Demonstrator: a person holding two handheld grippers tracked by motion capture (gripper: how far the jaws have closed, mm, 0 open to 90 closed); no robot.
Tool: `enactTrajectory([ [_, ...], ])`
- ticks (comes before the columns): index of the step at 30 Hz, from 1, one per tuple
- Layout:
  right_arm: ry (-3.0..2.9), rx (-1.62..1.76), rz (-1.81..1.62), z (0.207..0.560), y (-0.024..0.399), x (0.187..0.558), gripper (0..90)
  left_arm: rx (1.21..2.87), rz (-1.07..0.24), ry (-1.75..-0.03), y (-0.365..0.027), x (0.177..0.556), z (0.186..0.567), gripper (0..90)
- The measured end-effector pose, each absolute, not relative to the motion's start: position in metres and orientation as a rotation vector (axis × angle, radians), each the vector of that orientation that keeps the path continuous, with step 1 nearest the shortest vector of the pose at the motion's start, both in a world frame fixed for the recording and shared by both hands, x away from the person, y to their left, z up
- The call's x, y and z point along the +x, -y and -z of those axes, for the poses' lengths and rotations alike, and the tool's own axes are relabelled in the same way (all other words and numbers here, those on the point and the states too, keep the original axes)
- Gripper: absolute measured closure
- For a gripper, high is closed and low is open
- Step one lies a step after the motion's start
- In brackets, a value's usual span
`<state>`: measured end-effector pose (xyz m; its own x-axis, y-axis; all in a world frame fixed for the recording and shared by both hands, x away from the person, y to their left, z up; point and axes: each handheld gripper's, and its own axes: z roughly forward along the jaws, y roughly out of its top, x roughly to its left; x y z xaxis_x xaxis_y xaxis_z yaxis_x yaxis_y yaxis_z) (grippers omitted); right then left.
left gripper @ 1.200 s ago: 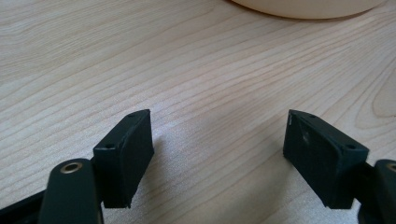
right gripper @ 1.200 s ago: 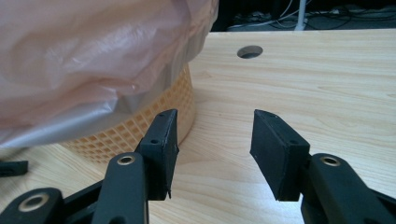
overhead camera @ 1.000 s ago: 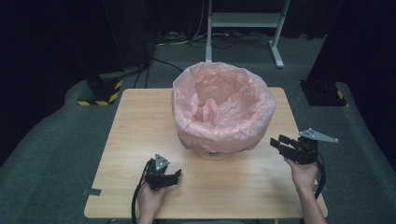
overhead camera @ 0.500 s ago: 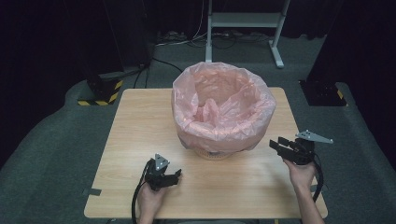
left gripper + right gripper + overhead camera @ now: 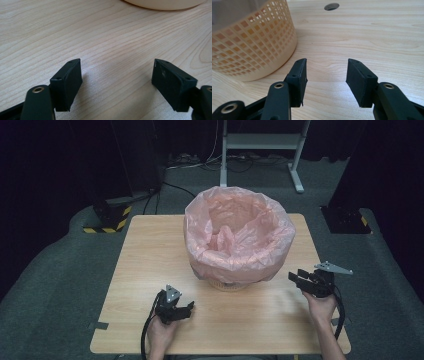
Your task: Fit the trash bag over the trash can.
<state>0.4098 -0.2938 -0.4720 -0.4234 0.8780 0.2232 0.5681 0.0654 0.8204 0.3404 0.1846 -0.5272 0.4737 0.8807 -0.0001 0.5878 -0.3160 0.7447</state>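
Basket point(image 5: 231, 283): pale lattice-walled bin at table centre, toward 12 o'clock from both hands; lower wall seen at 10 o'clock in the right gripper view point(image 5: 249, 47), base edge at 12 o'clock in the left gripper view point(image 5: 165, 3).
Pink bag point(image 5: 239, 235): thin plastic liner, seated in the basket, folded out over the rim all round, mouth wide, slack folds inside.
Table point(image 5: 150, 250): light wood, bare apart from the basket; small round hole at 12 o'clock in the right gripper view point(image 5: 331, 6).
Left gripper point(image 5: 186, 309): at 7 o'clock of the basket, low over the wood near the front edge, jaws spread wide, nothing between them; bare wood grain between the pads point(image 5: 68, 82).
Right gripper point(image 5: 298, 279): at 4 o'clock of the basket, just beside the hanging skirt of the bag, jaws parted, nothing held; basket wall close off its left pad point(image 5: 299, 75).
Step in hand: likely the approach to the liner, one hand on each side, no contact with plastic yet.
Next move: probably a lift of both grippers toward 12 o'clock, up to the folded rim, then a pinch on the film at opposite sides; jaws wide enough already, height lacking.
Care needed: thin film, prone to slip or tear; grip on the doubled fold rather than a single layer; light basket liable to shift if pulled from one side alone.
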Motion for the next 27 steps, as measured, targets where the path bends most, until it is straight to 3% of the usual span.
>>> enactTrajectory([
  [27,-2.098,1.432,-1.129,0.505,0.265,0.432,50.4,2.028,-0.544,-1.218,-0.184,0.340,0.527,24.2],
])
